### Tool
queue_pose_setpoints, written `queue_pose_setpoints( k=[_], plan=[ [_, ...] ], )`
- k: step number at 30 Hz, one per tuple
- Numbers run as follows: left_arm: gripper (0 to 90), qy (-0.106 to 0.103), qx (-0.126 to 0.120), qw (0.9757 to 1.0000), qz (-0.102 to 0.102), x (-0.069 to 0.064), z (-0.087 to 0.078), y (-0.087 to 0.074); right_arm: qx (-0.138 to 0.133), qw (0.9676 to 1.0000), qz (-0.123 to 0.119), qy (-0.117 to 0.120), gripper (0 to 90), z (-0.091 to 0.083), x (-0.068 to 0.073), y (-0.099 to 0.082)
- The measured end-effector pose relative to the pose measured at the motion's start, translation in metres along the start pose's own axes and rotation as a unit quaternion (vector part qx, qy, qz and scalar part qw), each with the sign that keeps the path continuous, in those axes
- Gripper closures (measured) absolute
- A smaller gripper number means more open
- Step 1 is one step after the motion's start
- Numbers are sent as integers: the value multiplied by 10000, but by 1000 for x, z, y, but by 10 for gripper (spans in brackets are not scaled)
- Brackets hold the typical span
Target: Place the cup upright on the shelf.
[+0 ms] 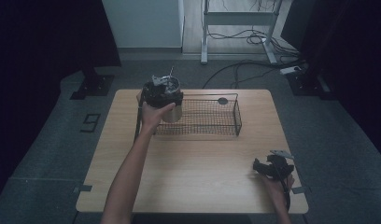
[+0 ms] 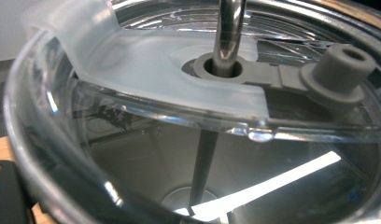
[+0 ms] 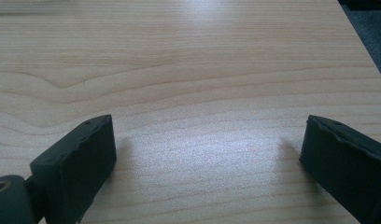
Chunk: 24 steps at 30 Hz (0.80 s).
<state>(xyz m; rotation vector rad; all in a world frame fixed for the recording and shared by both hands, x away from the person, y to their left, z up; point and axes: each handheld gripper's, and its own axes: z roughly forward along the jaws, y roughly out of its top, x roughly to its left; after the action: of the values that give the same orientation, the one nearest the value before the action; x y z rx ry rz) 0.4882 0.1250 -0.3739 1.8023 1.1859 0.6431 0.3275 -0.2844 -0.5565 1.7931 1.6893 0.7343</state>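
A steel tumbler (image 1: 172, 113) with a clear lid (image 2: 146, 60) and a metal straw (image 2: 228, 32) stands at the left end of a black wire basket (image 1: 212, 133). My left gripper (image 1: 161, 91) sits on top of the tumbler, at its rim. In the left gripper view one black jaw lies against the cup's outer wall at the lower left; the other jaw is hidden. The straw passes through a grey rubber grommet (image 2: 221, 70) with a plug (image 2: 340, 70) beside it. My right gripper (image 3: 207, 154) rests low over the table (image 1: 193, 163) at the front right, open and holding nothing.
A small dark round object (image 1: 222, 101) lies at the basket's far edge. Beyond the table are a white desk frame (image 1: 237, 21), cables on the grey floor (image 1: 244, 70) and dark stands at both sides.
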Motion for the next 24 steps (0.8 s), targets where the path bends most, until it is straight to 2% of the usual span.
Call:
queue_pose_setpoints(
  k=[3,17,24],
  plan=[
    [38,32,28,10000,-55,-2,9,-1,0,10000,1,1,33,0,0,0],
    [38,326,250,9992,27,-3,40,-11,-8,10000,-4,8,40,0,0,0],
    [38,337,369,9987,-90,-1,55,-20,-12,10000,-9,12,43,0,0,0]
  ],
)
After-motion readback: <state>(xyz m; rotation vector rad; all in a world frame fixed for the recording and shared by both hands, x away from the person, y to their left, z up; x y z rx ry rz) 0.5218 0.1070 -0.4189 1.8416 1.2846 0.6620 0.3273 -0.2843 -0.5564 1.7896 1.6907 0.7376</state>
